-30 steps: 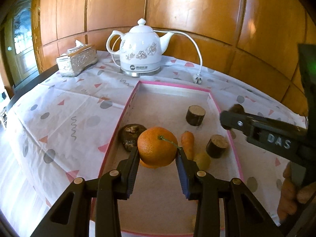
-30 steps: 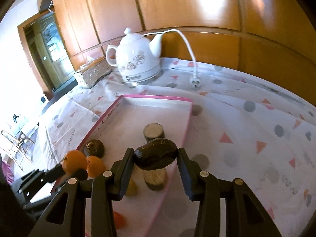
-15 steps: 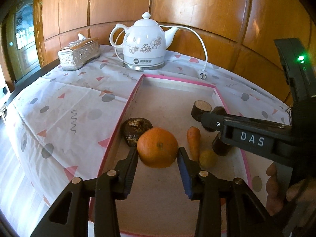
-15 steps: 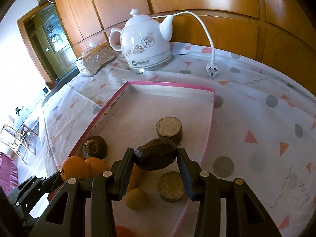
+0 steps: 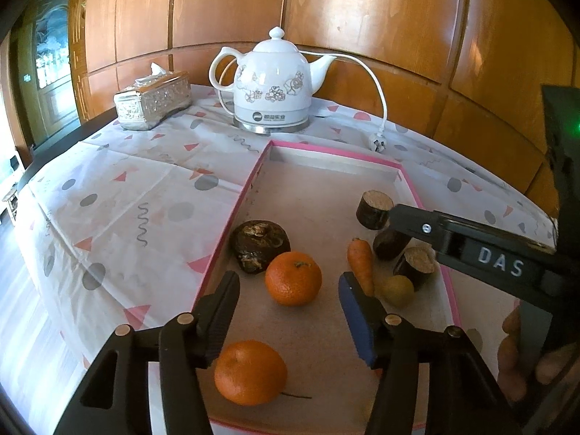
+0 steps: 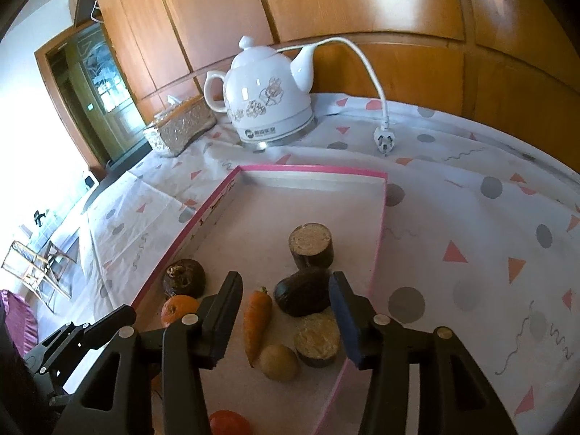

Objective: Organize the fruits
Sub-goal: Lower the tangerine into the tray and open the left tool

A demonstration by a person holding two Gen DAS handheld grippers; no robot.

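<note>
A: Where's the orange point(image 5: 293, 278)?

B: Lower centre, on the pink-rimmed tray point(image 5: 232, 217). My left gripper point(image 5: 288, 311) has just been opening and grips nothing. The right gripper point(image 6: 286, 311) was opening too; the dark avocado point(image 6: 302, 295) lies between its jaws, left pad clear.

A: Remaining?

B: Likely little. A second orange point(image 5: 250, 371) sits bottom centre, also on the tray.

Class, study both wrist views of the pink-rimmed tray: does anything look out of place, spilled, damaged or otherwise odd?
Nothing is spilled or broken. One oddity: the task names fruits, yet the tray also holds a carrot and two cut brown cylinders among the oranges. The kettle's plug lies loose on the tablecloth.
</note>
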